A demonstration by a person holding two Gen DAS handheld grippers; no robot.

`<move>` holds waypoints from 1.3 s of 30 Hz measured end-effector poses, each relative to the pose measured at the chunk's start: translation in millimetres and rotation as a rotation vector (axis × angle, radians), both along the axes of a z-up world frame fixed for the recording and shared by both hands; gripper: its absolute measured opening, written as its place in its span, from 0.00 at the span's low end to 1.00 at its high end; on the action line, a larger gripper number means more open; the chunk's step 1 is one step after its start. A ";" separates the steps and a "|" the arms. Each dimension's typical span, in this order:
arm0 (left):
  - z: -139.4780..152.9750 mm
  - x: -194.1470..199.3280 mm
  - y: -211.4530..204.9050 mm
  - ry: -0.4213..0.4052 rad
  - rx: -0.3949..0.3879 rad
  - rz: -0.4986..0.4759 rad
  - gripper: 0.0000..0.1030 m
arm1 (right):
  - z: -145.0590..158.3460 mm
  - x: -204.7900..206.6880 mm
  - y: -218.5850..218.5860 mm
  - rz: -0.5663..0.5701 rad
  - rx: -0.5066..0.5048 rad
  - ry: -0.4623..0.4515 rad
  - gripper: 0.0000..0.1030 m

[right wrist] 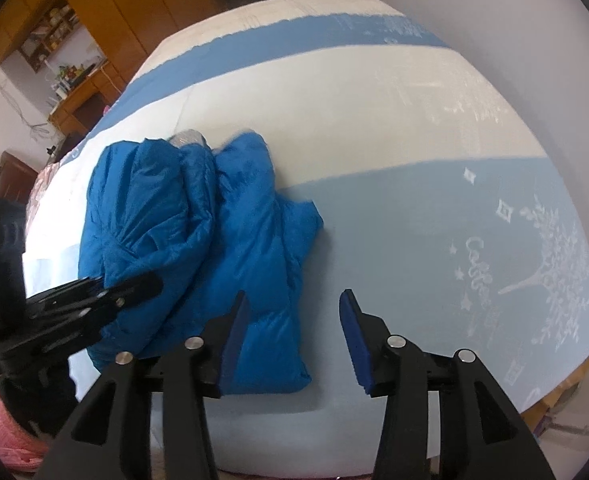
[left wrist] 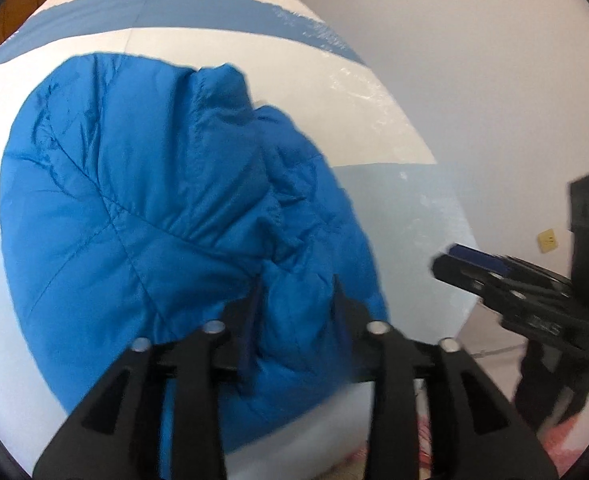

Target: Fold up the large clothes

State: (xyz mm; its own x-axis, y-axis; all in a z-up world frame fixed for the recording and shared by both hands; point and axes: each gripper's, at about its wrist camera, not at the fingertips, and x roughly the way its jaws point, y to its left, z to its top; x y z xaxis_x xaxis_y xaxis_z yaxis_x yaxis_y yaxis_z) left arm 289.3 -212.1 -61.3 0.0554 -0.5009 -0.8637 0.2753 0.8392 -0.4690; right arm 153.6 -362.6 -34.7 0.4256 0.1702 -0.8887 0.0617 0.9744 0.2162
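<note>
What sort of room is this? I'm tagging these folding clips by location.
Most likely a bedroom in a home. A blue puffy jacket lies on a wide bed with a blue-and-white striped cover, and wooden cabinets and a cluttered desk stand along the far wall.

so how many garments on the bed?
1: a blue puffer jacket, bunched on the bed near its front edge, before both grippers. More could be hidden underneath.

The left claw (left wrist: 296, 300) points steeply down, and its two fingers stand a little apart. The right claw (right wrist: 292, 320) points steeply down too, with its jaws apart and nothing between them. The two claws sit side by side, near each other.
</note>
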 end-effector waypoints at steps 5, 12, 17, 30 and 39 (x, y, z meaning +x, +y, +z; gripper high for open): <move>37.5 -12.1 28.8 -0.020 -0.079 0.013 0.48 | 10.3 15.7 9.7 0.053 0.070 -0.005 0.55; 47.3 1.7 94.2 -0.062 0.092 0.226 0.46 | 18.9 51.6 38.1 0.164 0.171 0.025 0.77; 25.0 20.5 132.2 -0.025 0.230 0.359 0.46 | -1.5 93.8 59.9 0.218 0.194 0.117 0.80; 4.2 50.5 153.7 0.000 0.337 0.449 0.46 | -50.8 148.8 109.0 0.339 0.174 0.266 0.73; 9.8 60.2 146.4 -0.022 0.355 0.445 0.46 | -14.4 128.7 102.7 0.381 0.226 0.130 0.10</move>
State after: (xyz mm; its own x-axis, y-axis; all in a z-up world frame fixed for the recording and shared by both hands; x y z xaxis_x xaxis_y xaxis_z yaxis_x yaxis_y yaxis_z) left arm 349.5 -65.7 -51.5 0.2147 -0.1047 -0.9711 -0.1348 0.9816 -0.1356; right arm 282.3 -259.8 -49.0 0.1825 0.4888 -0.8531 -0.2506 0.8621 0.4404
